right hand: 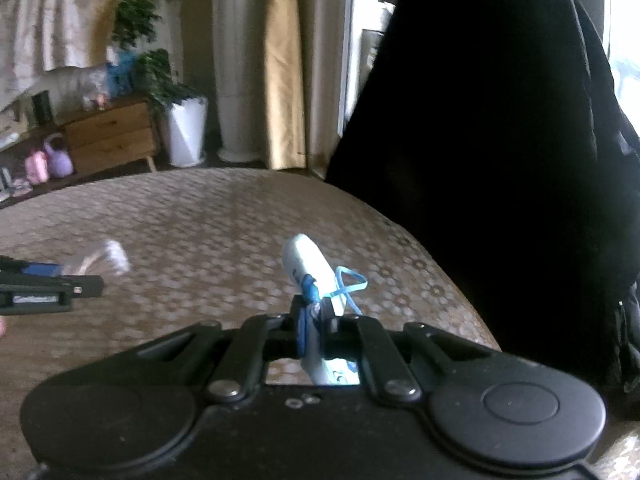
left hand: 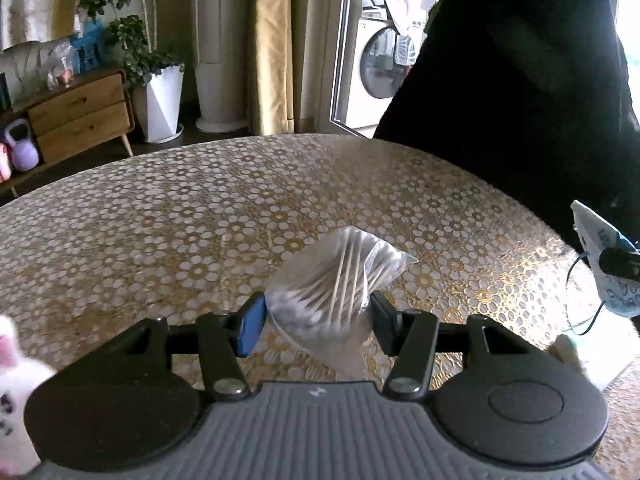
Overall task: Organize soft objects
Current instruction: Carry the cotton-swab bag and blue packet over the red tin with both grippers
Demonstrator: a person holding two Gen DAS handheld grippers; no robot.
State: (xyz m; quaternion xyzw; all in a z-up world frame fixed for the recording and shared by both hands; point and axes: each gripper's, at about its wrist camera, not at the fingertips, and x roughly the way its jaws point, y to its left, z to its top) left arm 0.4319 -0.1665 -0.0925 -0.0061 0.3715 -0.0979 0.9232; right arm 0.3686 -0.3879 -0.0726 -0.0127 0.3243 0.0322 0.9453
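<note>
The left hand-held gripper [left hand: 318, 322] pinches a bag of cotton swabs [left hand: 336, 276] above the tabletop [left hand: 160, 220]; at 3 o'clock, the right hand-held gripper [right hand: 314, 320] clamps a packaged face mask [right hand: 310, 266].

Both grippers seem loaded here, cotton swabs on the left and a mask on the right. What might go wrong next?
1. The left gripper pinches only the thin plastic of the cotton swab bag; the film may slip out.
2. The right gripper clamps the folded face mask with its blue ear loop hanging loose, which might snag.
3. The right wrist view is blurred, so placement on the table may be imprecise.
</note>
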